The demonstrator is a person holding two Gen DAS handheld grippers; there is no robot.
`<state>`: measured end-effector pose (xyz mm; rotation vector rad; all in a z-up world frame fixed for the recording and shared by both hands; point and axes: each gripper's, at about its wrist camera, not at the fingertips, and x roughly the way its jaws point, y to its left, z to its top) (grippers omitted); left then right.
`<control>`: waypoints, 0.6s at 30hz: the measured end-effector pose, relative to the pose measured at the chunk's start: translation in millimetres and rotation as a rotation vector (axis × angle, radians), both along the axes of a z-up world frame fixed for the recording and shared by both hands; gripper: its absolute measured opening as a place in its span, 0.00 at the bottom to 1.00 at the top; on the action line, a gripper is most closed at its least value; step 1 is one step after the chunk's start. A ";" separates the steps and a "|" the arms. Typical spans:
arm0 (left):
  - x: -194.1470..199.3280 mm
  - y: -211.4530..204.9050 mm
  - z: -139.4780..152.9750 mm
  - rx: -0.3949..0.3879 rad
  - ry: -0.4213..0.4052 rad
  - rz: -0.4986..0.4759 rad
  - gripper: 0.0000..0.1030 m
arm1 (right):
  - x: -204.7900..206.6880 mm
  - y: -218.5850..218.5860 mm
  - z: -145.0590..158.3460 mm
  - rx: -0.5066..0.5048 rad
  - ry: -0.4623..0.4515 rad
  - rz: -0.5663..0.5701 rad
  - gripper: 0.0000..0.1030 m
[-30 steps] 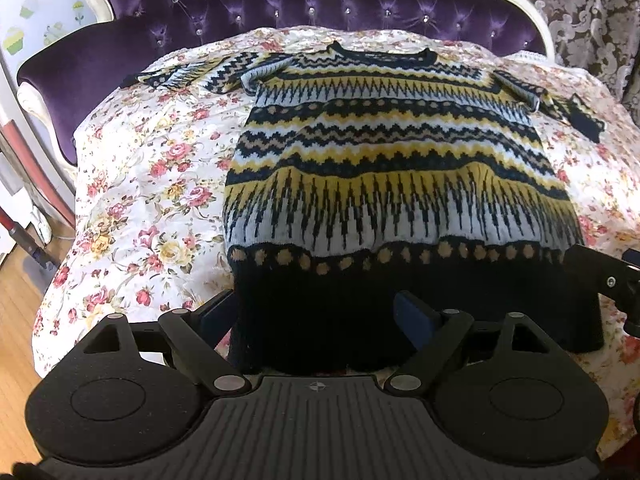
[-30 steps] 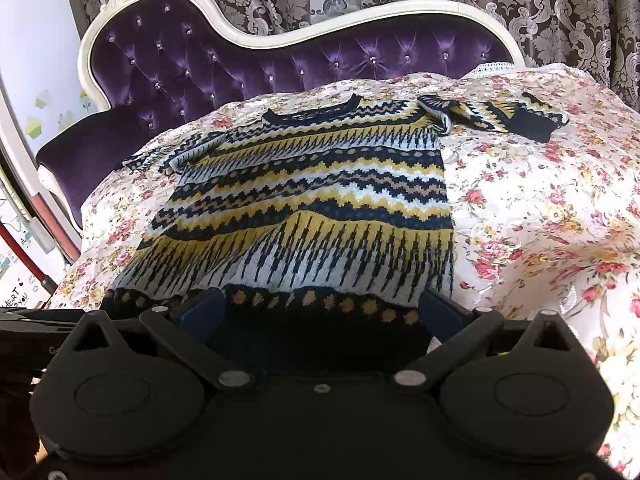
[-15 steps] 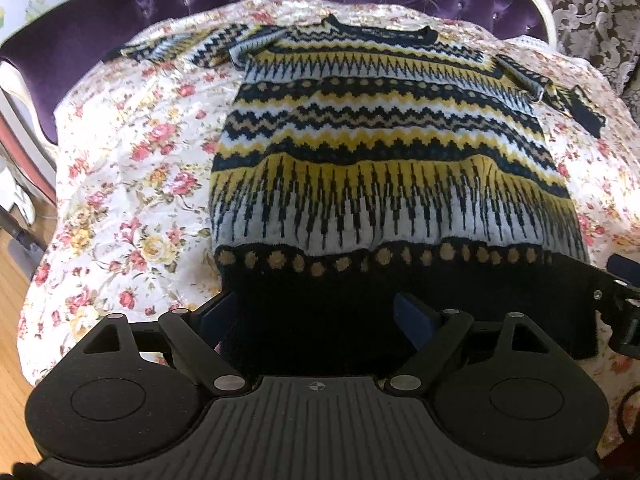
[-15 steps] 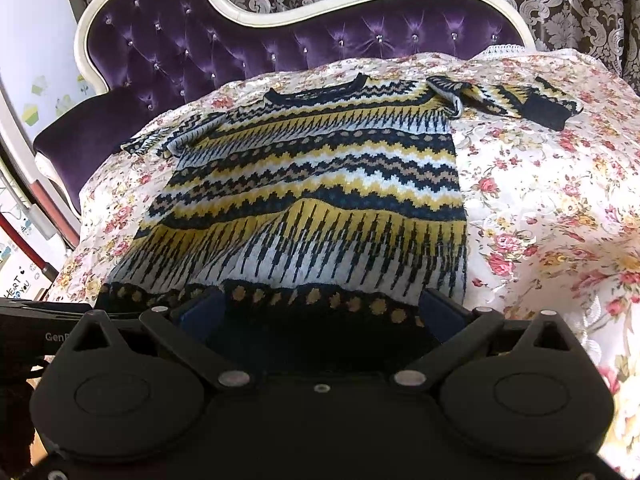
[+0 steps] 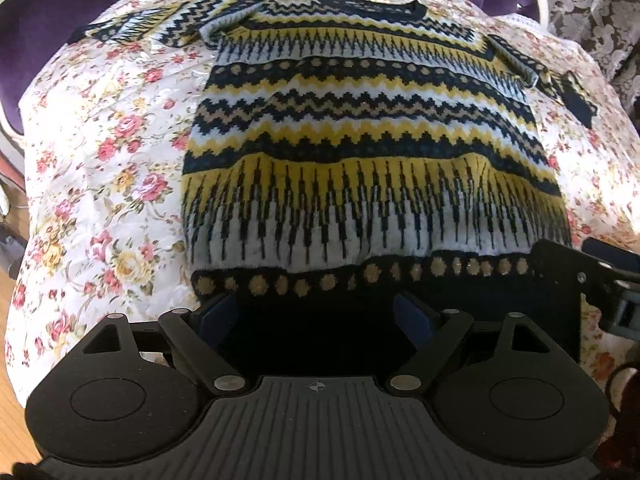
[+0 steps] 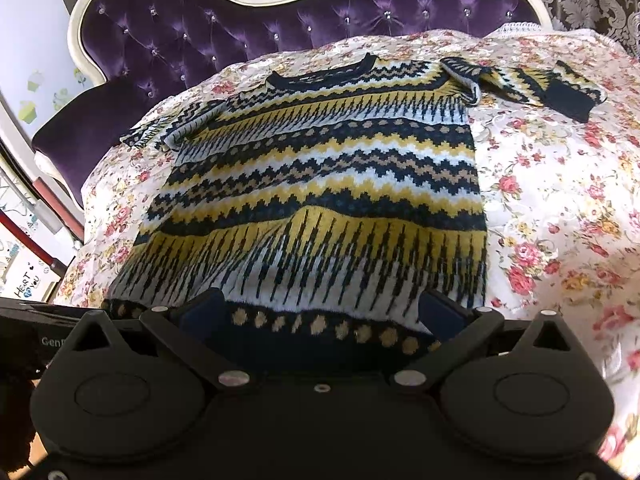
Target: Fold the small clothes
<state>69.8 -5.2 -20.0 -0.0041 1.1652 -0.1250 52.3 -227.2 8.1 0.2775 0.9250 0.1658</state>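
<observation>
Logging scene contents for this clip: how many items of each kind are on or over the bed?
Sweater: 1
Floral bedspread: 1
Left gripper: 1
Right gripper: 1
Total: 4

Sweater: a knitted sweater [image 6: 320, 184] in yellow, white, navy and tan zigzag bands lies flat on the bed, neckline toward the headboard, dark hem at the near edge.
Sleeves: one sleeve [image 6: 532, 84] stretches toward the bed's far right corner; the other [image 6: 160, 128] is bunched near the far left edge.
Bed: a floral bedspread [image 6: 560, 208] covers it.
Headboard: tufted purple headboard [image 6: 240, 36] with a cream frame.
Right tongs: the right tongs [image 6: 320, 316] stand wide apart over the hem, the dotted band between the blue pads [image 6: 200, 312]; whether they press it is unclear.
Left edge: part of a black device [image 6: 36, 332] shows by the hem's left end.
</observation>
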 end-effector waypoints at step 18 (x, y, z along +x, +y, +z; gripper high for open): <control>48.1 -11.8 17.7 0.005 0.004 -0.039 0.82 | 49.8 -23.9 -1.1 0.020 0.053 0.033 1.00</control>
